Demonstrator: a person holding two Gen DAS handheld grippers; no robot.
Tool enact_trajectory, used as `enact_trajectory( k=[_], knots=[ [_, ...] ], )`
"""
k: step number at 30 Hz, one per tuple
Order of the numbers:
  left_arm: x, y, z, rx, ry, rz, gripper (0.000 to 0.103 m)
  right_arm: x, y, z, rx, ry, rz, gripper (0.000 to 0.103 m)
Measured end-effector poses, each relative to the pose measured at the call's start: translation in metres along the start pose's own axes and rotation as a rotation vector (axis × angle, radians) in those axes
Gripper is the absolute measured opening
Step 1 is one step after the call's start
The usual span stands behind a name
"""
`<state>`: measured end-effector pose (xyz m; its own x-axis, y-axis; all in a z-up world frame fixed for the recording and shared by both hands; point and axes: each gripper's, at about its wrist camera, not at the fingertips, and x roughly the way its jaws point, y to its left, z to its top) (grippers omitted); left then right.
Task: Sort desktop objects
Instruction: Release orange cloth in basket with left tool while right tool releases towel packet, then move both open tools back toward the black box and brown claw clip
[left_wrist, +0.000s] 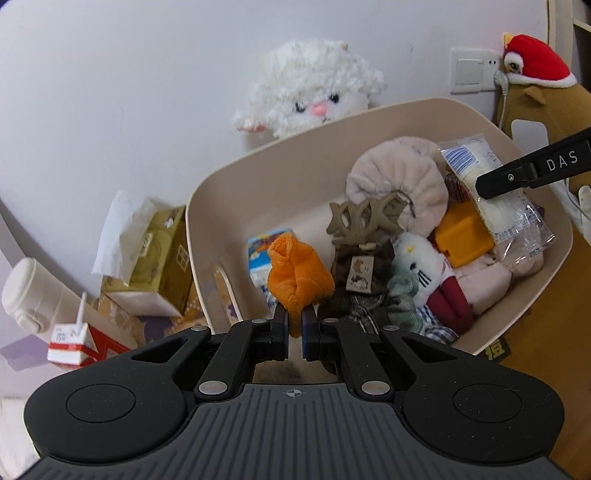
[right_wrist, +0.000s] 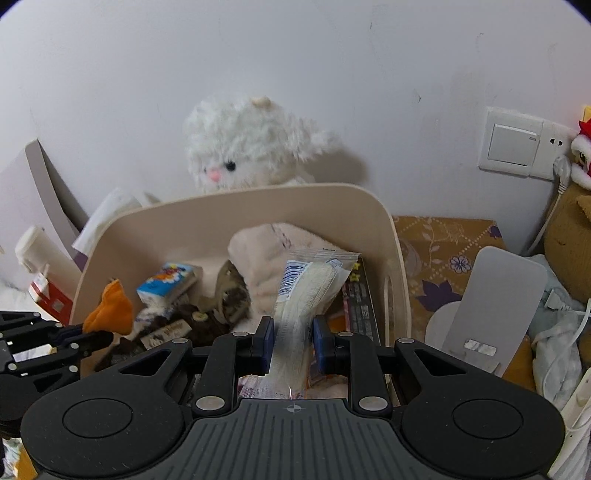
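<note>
A beige plastic bin (left_wrist: 229, 173) (right_wrist: 207, 210) stands against the wall, filled with several soft toys and packets. My left gripper (left_wrist: 294, 325) is shut on an orange plush piece (left_wrist: 295, 277), held over the bin's near left side; that piece also shows at the left of the right wrist view, orange plush (right_wrist: 110, 310). My right gripper (right_wrist: 293, 343) is shut on a clear plastic packet with a blue barcode (right_wrist: 306, 295), held over the bin's right half. In the left wrist view the same packet (left_wrist: 495, 206) hangs under a right finger (left_wrist: 517, 177).
In the bin lie a rolled beige towel (left_wrist: 399, 177), a white cat plush (left_wrist: 417, 269), a brown reindeer toy (left_wrist: 362, 273), a blue-white carton (right_wrist: 166, 284) and an orange block (left_wrist: 461, 232). A white sheep plush (left_wrist: 314, 88) sits behind. A tissue box (left_wrist: 159, 258), a bottle (left_wrist: 33, 291) and a small carton (left_wrist: 70, 343) stand left.
</note>
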<state>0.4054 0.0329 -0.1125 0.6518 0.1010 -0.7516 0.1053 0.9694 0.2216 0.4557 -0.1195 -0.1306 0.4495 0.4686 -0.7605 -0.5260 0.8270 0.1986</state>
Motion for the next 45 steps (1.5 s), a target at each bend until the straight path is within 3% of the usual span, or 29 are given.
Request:
enact_trajectory(
  k=[3, 6, 7, 9, 10, 11, 18, 25, 29, 32, 45],
  knots=[
    [0.003, 0.001, 0.000, -0.056, 0.041, -0.038, 0.006, -0.001, 0.002, -0.002, -0.038, -0.004, -0.010, 0.022],
    [0.001, -0.001, 0.001, -0.068, 0.040, -0.026, 0.008, -0.005, 0.005, -0.002, -0.103, -0.008, -0.024, 0.040],
    [0.001, -0.002, 0.001, -0.069, 0.039, -0.021, 0.014, -0.007, 0.005, -0.002, -0.117, -0.014, -0.029, 0.044],
    [0.000, -0.002, 0.003, -0.087, 0.047, -0.010, 0.038, -0.013, 0.004, -0.001, -0.138, -0.026, -0.023, 0.048],
    [-0.001, -0.001, 0.003, -0.102, 0.044, 0.003, 0.056, -0.015, 0.003, 0.000, -0.143, -0.028, -0.023, 0.052],
    [-0.003, 0.000, 0.003, -0.116, 0.034, 0.016, 0.064, -0.017, 0.002, 0.000, -0.147, -0.032, -0.026, 0.055],
    [-0.020, -0.003, 0.011, -0.151, -0.016, 0.023, 0.076, -0.038, -0.004, 0.004, -0.129, -0.064, -0.008, 0.075],
    [-0.045, -0.011, 0.018, -0.137, -0.060, 0.028, 0.077, -0.073, -0.004, 0.005, -0.129, -0.122, 0.044, 0.094],
    [-0.062, -0.015, 0.017, -0.109, -0.080, 0.025, 0.081, -0.098, -0.009, 0.004, -0.127, -0.160, 0.085, 0.095],
    [-0.074, -0.016, 0.013, -0.086, -0.087, 0.029, 0.082, -0.116, -0.011, -0.001, -0.115, -0.196, 0.101, 0.103],
    [-0.106, -0.018, -0.020, -0.088, -0.061, 0.023, 0.083, -0.161, -0.028, -0.046, -0.168, -0.208, 0.090, 0.103]
  ],
)
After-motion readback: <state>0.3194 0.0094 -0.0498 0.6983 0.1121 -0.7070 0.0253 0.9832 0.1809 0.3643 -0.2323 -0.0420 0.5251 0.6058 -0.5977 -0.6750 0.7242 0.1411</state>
